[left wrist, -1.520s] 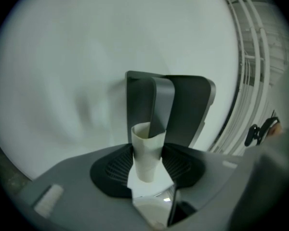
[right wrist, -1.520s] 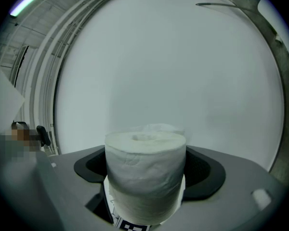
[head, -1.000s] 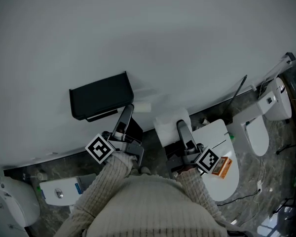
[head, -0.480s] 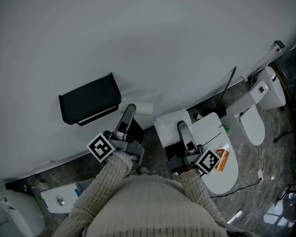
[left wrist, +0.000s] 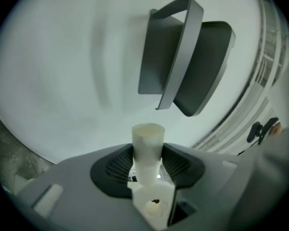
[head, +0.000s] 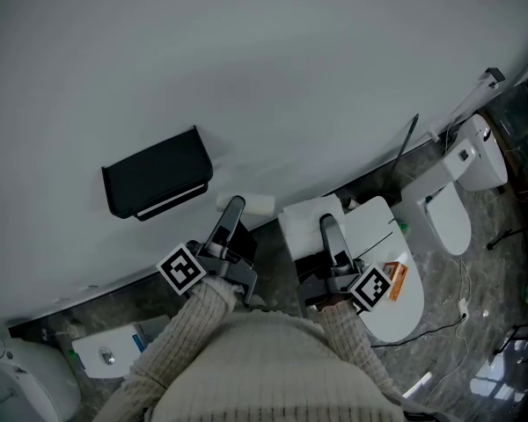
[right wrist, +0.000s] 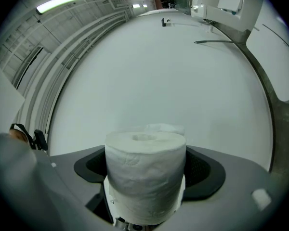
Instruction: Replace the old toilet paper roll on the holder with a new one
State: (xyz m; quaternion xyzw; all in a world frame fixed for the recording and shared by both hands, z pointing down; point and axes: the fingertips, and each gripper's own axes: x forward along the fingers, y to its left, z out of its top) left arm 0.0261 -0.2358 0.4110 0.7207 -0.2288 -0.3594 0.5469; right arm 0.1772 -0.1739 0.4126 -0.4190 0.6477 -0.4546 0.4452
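The black paper holder (head: 157, 174) hangs on the white wall; in the left gripper view the holder (left wrist: 183, 61) shows dark grey, above and right of the jaws. My left gripper (head: 237, 206) (left wrist: 148, 163) is shut on the empty pale cardboard core (head: 250, 204) (left wrist: 148, 146), held upright between the pads, to the right of and below the holder. My right gripper (head: 326, 225) (right wrist: 145, 179) is shut on a full white toilet paper roll (head: 306, 221) (right wrist: 145, 170), close to the wall further right.
A white toilet lid (head: 389, 249) with an orange packet (head: 396, 280) lies below the right gripper. Another toilet (head: 449, 218) stands at the right, with a dark rod (head: 407, 158) leaning on the wall. More white fixtures (head: 110, 345) sit on the grey floor at lower left.
The left gripper with the core has drawn away from the holder, to the right and slightly down. The right gripper with the roll has shifted a little. The view has swung.
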